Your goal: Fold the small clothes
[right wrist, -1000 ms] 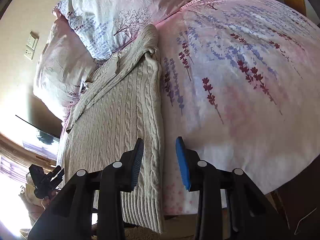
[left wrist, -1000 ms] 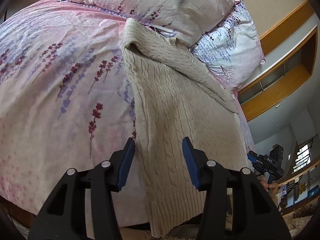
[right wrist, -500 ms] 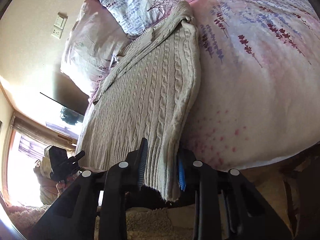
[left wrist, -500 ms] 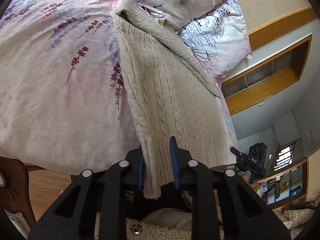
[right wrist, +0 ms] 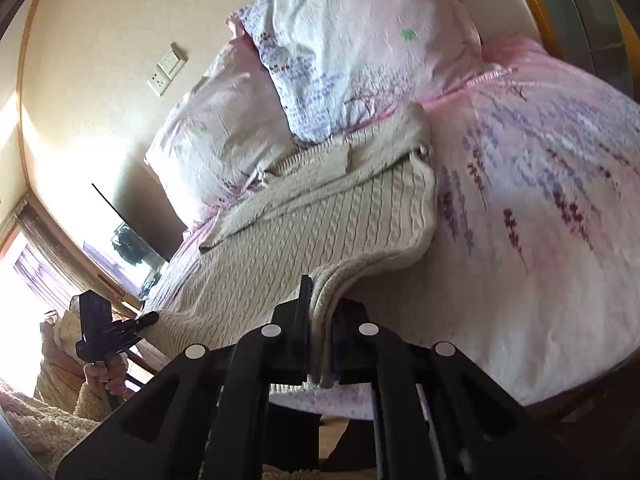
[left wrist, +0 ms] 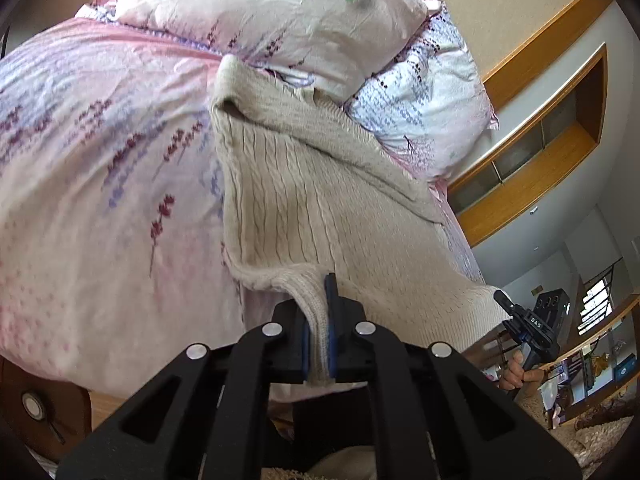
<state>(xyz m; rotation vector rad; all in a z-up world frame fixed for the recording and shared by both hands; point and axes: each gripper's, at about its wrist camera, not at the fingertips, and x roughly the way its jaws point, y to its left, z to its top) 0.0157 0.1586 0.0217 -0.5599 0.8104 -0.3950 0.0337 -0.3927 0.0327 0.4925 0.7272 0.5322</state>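
A cream cable-knit sweater [left wrist: 320,208] lies lengthwise on the bed, its collar end up by the pillows. My left gripper [left wrist: 318,312] is shut on the ribbed hem at one bottom corner, and the cloth is lifted off the bed there. My right gripper [right wrist: 320,316] is shut on the hem at the other corner of the sweater [right wrist: 304,232], also raised. From the left wrist view the right gripper [left wrist: 520,320] shows at the far hem corner, held by a hand. The left gripper [right wrist: 116,328] appears in the right wrist view at the lower left.
The bed has a pink floral duvet [left wrist: 100,184] and two patterned pillows [left wrist: 280,12] at the head. A wooden shelf unit [left wrist: 552,148] lines the wall on one side. A wall socket [right wrist: 166,70] and a bright window [right wrist: 24,280] are on the other.
Both grippers went from open around the hem to shut on it. Both then rose, lifting the hem corners off the bed edge and curling the cloth upward.
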